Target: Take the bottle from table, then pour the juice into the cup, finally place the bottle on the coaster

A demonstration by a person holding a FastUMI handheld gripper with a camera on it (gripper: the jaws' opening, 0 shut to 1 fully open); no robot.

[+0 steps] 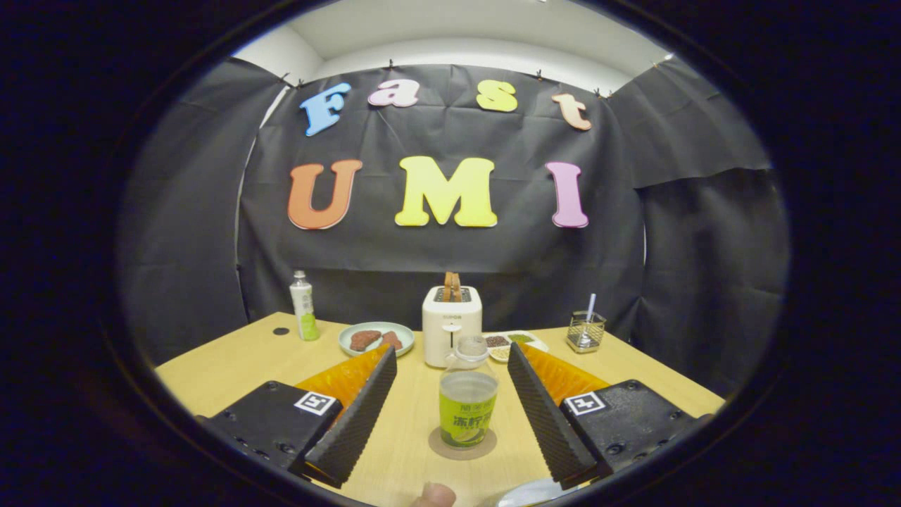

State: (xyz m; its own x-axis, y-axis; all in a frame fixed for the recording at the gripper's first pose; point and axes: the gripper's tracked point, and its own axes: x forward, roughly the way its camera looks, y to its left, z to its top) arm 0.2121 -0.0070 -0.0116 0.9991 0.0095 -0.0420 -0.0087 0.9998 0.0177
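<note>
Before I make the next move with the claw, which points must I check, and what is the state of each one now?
1. Claw open: ok, its fingers stand apart on either side of the bottle and do not touch it.
2. Bottle upright: ok.
3. Bottle on the coaster: ok, its base sits inside the round.
4. Bottle centred between the fingers: ok, roughly midway.
5. Cap screwed tight: cannot tell.
6. Room behind the bottle: ok, the toaster stands beyond it and apart.
</note>
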